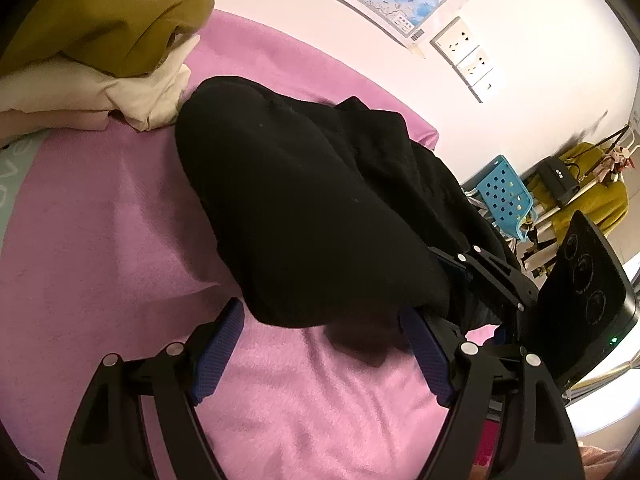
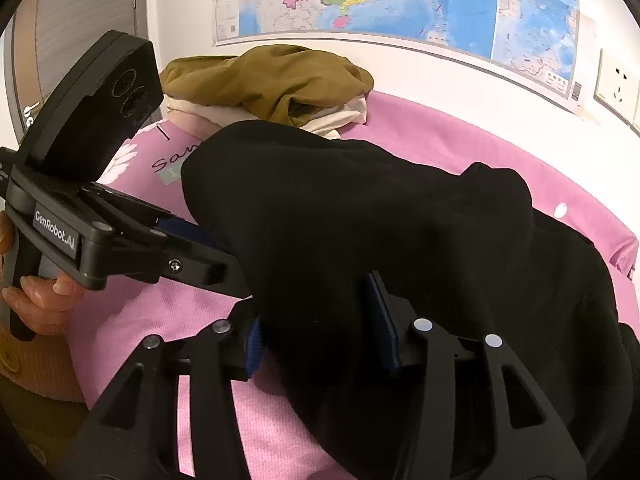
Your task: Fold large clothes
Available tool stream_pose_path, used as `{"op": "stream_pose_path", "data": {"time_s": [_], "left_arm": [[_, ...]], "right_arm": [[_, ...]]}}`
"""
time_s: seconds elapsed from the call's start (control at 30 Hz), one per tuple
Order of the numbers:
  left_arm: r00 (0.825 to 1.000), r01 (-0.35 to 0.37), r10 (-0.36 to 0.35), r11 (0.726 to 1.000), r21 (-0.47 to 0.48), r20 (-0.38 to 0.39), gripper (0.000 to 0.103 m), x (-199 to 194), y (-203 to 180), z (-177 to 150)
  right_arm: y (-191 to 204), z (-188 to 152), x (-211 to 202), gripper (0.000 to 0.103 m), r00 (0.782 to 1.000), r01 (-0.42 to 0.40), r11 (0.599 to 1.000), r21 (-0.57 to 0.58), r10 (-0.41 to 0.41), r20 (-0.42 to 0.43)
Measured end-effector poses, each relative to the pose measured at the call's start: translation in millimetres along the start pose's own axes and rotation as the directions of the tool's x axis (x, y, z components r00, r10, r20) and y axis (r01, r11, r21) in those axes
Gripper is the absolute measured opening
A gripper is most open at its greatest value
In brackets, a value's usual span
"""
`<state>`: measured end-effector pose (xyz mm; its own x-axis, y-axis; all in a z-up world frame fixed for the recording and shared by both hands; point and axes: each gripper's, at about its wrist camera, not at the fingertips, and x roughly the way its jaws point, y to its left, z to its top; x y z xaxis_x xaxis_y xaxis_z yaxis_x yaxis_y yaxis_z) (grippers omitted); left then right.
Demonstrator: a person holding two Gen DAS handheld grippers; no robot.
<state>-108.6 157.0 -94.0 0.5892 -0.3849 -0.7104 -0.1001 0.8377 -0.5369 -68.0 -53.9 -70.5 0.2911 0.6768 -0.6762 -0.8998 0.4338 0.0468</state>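
Observation:
A large black garment (image 1: 304,208) lies bunched on a pink sheet (image 1: 100,248). In the left wrist view my left gripper (image 1: 320,328) is wide open, its blue-padded fingers (image 1: 220,344) either side of the garment's near edge, not clamping it. My right gripper (image 1: 480,280) shows at the right, under the cloth. In the right wrist view the black garment (image 2: 380,240) drapes over and between my right gripper (image 2: 316,320); its blue pads (image 2: 252,340) stand apart with cloth between them. The left gripper (image 2: 216,248) reaches in from the left to the garment's edge.
A stack of folded clothes, olive (image 2: 272,80) on cream (image 1: 132,96), sits at the back of the sheet. A map (image 2: 400,0) and sockets (image 1: 468,56) are on the white wall. A blue perforated chair (image 1: 504,196) and yellow clutter stand beyond the edge.

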Motion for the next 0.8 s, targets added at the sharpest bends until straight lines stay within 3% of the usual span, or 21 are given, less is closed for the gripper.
{"op": "stream_pose_path", "data": {"time_s": [0.4, 0.53, 0.67, 0.73, 0.8], "left_arm": [[1.000, 0.000, 0.002, 0.999, -0.046, 0.024, 0.077, -2, 2, 5], [0.997, 0.065, -0.061, 0.992, -0.111, 0.037, 0.077, -4, 7, 3], [0.993, 0.110, -0.101, 0.984, -0.143, 0.068, 0.077, -11, 10, -2], [0.981, 0.187, -0.175, 0.967, -0.174, 0.082, 0.081, -14, 15, -3], [0.978, 0.206, -0.196, 0.960, -0.192, 0.071, 0.082, -13, 16, -5]], "right_arm": [[5, -3, 0, 0.050, 1.000, 0.020, 1.000, -0.011, -0.020, 0.015], [17, -6, 0, 0.059, 0.998, 0.064, 0.995, -0.072, -0.063, 0.024], [17, -7, -3, 0.057, 0.997, 0.073, 0.996, -0.053, -0.072, 0.032], [10, -6, -1, 0.056, 0.998, 0.058, 0.998, 0.000, -0.058, 0.024], [8, -5, 2, 0.057, 0.998, 0.059, 0.998, 0.023, -0.059, 0.016]]}}
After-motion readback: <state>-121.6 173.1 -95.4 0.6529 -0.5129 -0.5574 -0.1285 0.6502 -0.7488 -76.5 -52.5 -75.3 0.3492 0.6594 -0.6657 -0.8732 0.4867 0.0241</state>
